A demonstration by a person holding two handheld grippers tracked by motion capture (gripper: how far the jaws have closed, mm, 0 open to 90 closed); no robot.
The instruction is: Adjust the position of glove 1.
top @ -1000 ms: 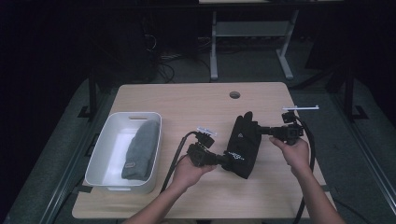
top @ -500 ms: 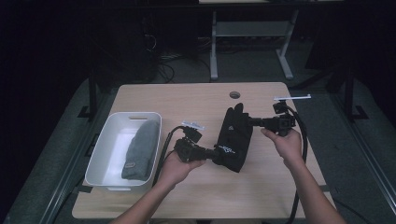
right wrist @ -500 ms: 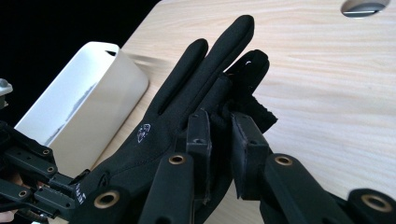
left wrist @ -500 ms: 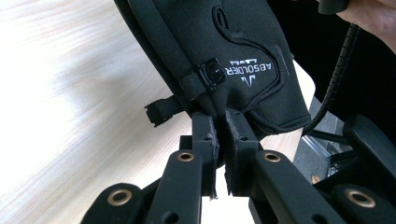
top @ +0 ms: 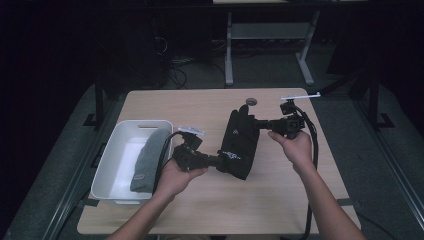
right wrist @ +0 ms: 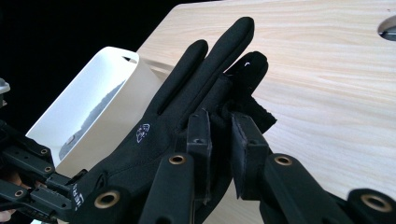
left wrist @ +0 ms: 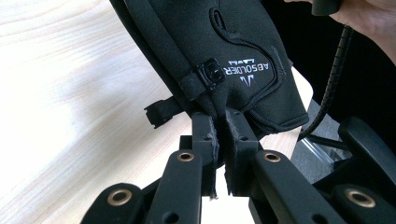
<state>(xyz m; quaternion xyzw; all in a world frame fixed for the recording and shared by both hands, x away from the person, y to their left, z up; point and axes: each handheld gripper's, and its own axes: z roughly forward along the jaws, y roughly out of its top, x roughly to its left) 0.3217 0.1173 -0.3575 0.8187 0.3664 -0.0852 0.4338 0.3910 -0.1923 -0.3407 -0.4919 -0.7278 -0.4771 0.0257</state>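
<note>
Seemingly aloft, glove (top: 241, 144) between 2 tools

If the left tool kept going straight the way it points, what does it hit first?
The glove: the left tool is already shut on its cuff. Beyond it, roughly in line, is the right tool, though depth is hard to judge.

Materials and surface finish

Glove (top: 241, 145): matt black stretch cloth, stitched seams. Bench (top: 200, 107): pale wood grain, smooth. Bin (top: 120, 145): smooth white plastic. Folded cloth (top: 147, 160): grey, soft.

Light wooden table (top: 200, 107); white bin (top: 116, 160) on left part.
</note>
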